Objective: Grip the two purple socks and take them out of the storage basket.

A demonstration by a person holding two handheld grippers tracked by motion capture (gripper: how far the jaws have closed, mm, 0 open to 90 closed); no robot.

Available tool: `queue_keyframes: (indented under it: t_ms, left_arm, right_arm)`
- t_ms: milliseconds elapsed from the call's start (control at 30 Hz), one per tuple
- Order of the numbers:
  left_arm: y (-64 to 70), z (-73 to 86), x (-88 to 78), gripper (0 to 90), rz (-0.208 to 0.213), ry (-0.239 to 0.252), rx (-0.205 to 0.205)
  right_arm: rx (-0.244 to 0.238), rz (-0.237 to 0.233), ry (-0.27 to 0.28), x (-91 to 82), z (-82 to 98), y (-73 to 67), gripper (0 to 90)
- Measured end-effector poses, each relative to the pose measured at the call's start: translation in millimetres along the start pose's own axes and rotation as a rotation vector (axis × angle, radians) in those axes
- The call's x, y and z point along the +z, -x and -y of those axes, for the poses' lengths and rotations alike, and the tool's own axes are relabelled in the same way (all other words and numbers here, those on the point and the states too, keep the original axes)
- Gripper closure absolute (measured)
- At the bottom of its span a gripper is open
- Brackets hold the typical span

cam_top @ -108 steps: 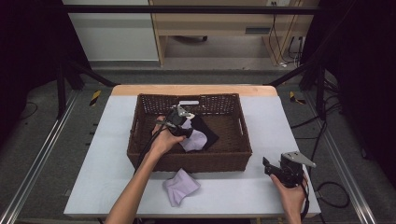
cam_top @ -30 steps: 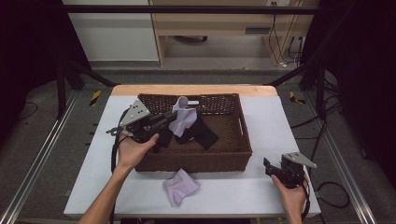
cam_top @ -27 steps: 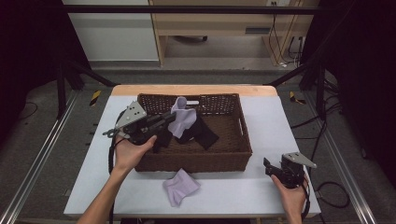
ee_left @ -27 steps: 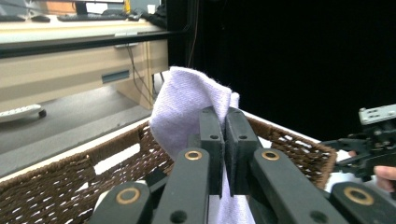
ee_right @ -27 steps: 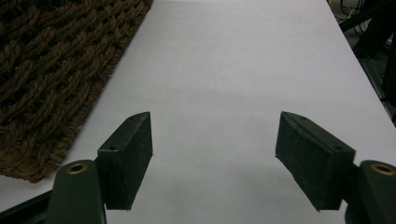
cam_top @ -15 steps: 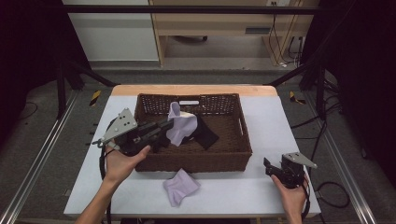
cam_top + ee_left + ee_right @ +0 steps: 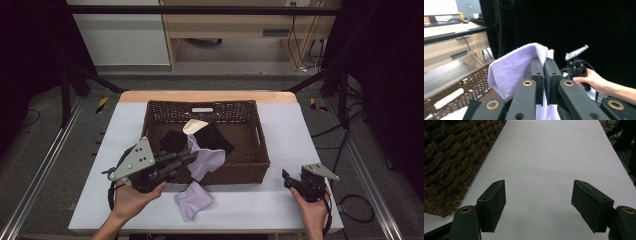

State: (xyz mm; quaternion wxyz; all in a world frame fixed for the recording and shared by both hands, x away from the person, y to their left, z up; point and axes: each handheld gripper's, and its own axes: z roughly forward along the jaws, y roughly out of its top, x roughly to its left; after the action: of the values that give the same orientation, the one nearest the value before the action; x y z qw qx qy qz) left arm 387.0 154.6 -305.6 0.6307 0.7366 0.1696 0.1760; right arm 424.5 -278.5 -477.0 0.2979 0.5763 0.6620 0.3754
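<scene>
Lilac knitted cloth [image 7: 206, 161] hangs clenched in our left tongs [image 7: 192, 158] over the brown wicker basket's [image 7: 250, 172] front rim; our right tongs [image 7: 537, 206] rest released on the white counter [image 7: 280, 205].

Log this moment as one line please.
left hand-held gripper: shut on lilac cloth over brown wicker basket front | right hand-held gripper: open, on table
</scene>
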Motion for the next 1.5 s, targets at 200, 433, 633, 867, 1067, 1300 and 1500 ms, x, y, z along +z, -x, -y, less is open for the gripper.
queue_keyframes:
  t_ms: [200,433,633,867,1067,1300,1500]
  left_arm:
    - [8.5,12.8,2.1,86.6,0.03,-0.036,-0.01]
    - [23.9,40.3,3.5,86.5,0.073,-0.129,-0.013]
    - [29.6,61.9,6.3,86.5,0.088,-0.196,-0.022]
    - [24.5,92.0,12.1,86.6,0.09,-0.257,-0.075]
    - [19.5,109.0,20.8,86.5,0.075,-0.303,-0.089]
    - [9.5,139.0,32.7,85.4,0.058,-0.382,-0.129]
    - [4.8,153.8,41.2,78.9,0.051,-0.437,-0.12]
  right_arm:
    - [0.002,-0.001,0.0,-0.3,0.2,0.4,27.9]
    - [0.002,-0.001,-0.002,-0.1,0.4,-0.3,27.9]
    - [-0.001,0.001,-0.003,0.2,0.9,-0.3,28.0]
    - [-0.006,0.001,-0.01,1.0,1.3,-1.2,27.9]
    - [-0.009,-0.003,-0.011,1.7,1.1,-3.1,28.0]
    - [-0.019,-0.006,-0.021,3.4,1.3,-4.9,27.7]
    - [-0.02,-0.012,-0.038,5.7,2.0,-6.6,27.4]
